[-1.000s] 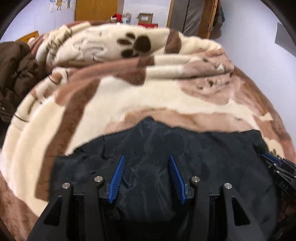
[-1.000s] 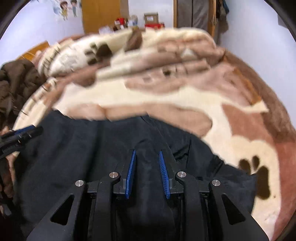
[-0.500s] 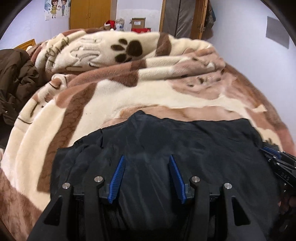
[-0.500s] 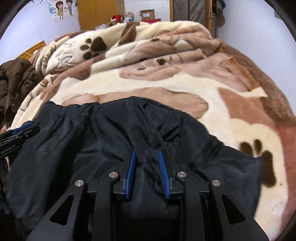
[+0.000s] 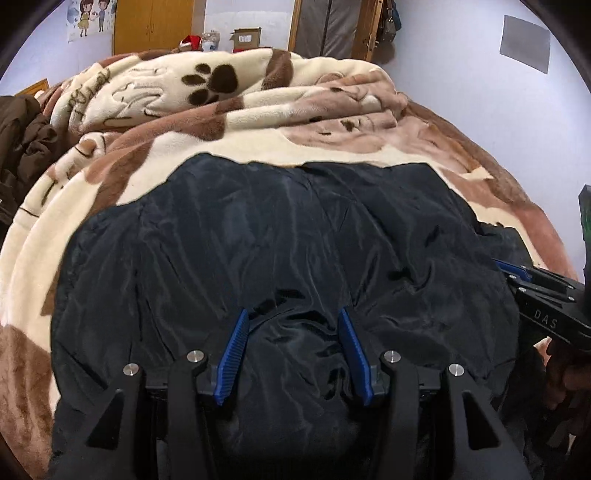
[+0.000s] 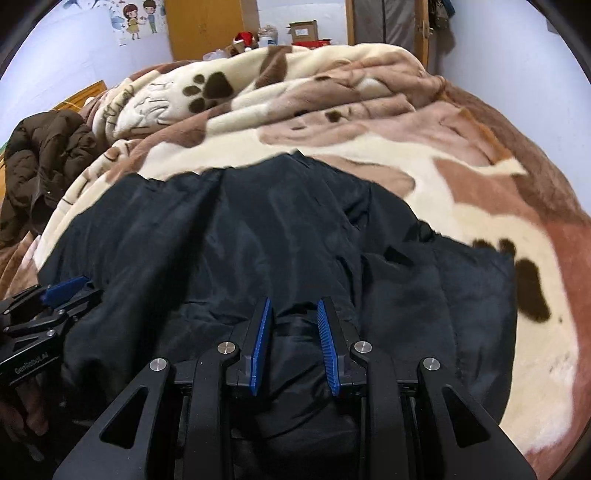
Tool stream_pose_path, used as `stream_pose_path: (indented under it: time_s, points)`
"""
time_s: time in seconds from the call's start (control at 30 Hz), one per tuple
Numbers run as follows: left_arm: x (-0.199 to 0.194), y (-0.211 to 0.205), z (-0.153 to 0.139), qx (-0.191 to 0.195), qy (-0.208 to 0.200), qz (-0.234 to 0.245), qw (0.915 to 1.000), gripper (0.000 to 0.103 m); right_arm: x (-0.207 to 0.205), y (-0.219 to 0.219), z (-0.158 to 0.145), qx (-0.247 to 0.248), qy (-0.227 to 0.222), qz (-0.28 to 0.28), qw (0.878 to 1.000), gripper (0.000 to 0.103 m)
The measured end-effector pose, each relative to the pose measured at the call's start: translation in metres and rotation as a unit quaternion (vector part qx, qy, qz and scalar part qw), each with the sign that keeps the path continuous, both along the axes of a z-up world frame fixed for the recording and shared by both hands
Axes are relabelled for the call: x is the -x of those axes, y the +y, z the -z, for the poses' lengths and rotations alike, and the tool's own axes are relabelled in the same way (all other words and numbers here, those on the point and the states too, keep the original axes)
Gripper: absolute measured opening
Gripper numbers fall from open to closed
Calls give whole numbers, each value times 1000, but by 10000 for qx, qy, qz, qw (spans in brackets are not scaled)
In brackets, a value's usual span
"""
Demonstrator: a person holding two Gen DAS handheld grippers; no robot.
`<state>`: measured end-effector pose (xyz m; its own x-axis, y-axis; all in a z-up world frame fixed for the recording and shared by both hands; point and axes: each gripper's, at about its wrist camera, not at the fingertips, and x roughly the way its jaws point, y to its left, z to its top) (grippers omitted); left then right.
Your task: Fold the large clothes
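A large black jacket (image 5: 288,236) lies spread on a bed covered by a cream and brown paw-print blanket (image 5: 236,122). My left gripper (image 5: 293,314) has a bunch of the jacket's near edge between its blue pads, jaws fairly wide. My right gripper (image 6: 293,304) holds a fold of the same jacket (image 6: 229,229) between its narrower jaws. Each gripper shows at the edge of the other's view: the right one (image 5: 517,273) in the left wrist view, the left one (image 6: 62,288) in the right wrist view.
A brown puffer coat (image 6: 40,158) is heaped on the bed's left side. The blanket is bunched into a ridge (image 6: 295,81) at the far end. A wooden wardrobe (image 6: 210,26), boxes and a door stand behind the bed. A pale wall runs along the right.
The jacket's far edge has moved away from me across the blanket and the cloth has spread out flatter. Both grippers kept their hold on the near edge.
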<state>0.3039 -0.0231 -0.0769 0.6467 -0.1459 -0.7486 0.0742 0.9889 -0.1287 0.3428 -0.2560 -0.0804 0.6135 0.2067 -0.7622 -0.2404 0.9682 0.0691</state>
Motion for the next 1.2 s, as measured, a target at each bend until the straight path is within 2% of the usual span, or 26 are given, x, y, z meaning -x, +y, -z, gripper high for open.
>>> stream_pose_path:
  time_s: [0.13, 0.27, 0.4, 0.47, 0.53, 0.6, 0.7, 0.8, 1.03, 1.2]
  points:
    - [-3, -3, 6, -79, 51, 25, 10000, 53, 0, 3, 7, 97, -3, 33, 9999, 26]
    - [-3, -1, 7, 2, 106, 6, 9999, 53, 0, 2, 9, 90, 37, 74, 9999, 26]
    - [11, 6, -12, 247, 161, -62, 9995, 53, 12, -1, -15, 1, 50, 200, 9998, 26]
    - [29, 9, -23, 461, 44, -1, 9989, 53, 28, -3, -27, -82, -64, 174, 9998, 26]
    - [47, 6, -27, 507, -47, 140, 9986, 53, 44, -4, -34, -219, -143, 136, 9996, 26]
    - [57, -4, -18, 462, 64, 313, 9984, 53, 57, -4, -27, -266, -48, 104, 9996, 26]
    - [52, -17, 9, 290, 480, 358, 9978, 53, 59, -2, -5, -204, 311, 173, 9992, 26]
    - [45, -24, 18, 24, 532, 382, 9978, 53, 69, -6, -3, -245, 397, 229, 9986, 26]
    - [38, -30, 15, -179, 687, 343, 9969, 53, 113, -24, -21, -317, 398, 369, 9980, 26]
    - [72, -22, -13, -49, 532, 184, 9984, 53, 160, -39, -45, -437, 237, 397, 9980, 28]
